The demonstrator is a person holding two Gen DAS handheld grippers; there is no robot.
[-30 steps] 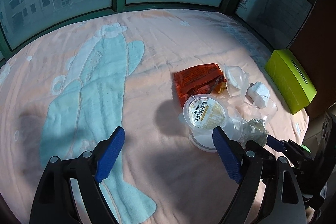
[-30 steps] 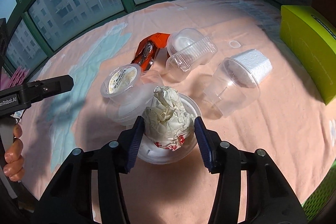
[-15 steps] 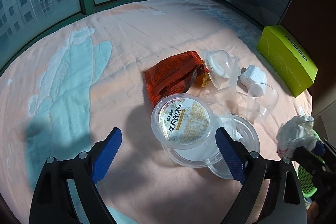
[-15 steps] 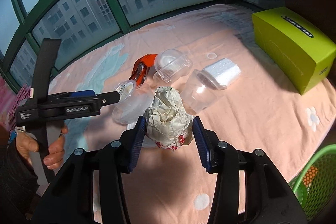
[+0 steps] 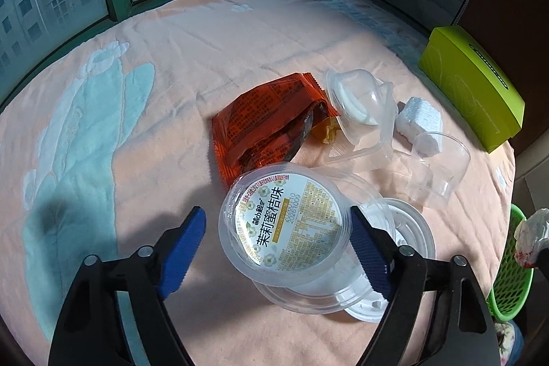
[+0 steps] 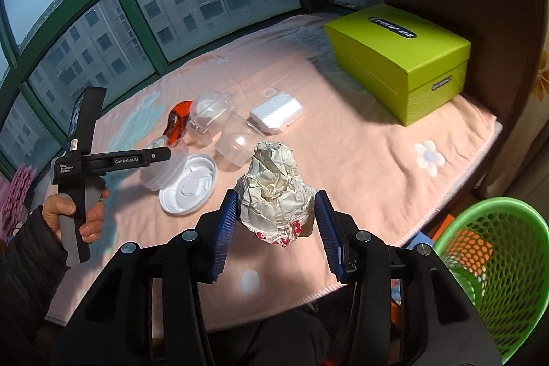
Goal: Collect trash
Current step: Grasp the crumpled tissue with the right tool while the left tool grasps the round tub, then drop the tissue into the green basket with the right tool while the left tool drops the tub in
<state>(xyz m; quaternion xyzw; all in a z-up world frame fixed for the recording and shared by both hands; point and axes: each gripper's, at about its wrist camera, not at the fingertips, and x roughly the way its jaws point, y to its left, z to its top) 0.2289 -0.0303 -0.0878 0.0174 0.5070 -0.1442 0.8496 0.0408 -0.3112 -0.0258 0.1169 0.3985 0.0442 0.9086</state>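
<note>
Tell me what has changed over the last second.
The right tongs, shut on the crumpled paper wad, lifted it off the white lid and carried it toward the green basket. The left tongs, open, closed in on the labeled clear cup, which now sits between them ungripped. The orange wrapper, foam block and green box stayed put.

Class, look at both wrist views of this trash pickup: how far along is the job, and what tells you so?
Early. Done: something orange already lies in the green basket. In hand: the right claw grips a crumpled paper wad, not yet over the basket; the open left claw straddles the labelled plastic tub. Left on the blanket: red wrapper, clear cups, foam block, white lid.
</note>
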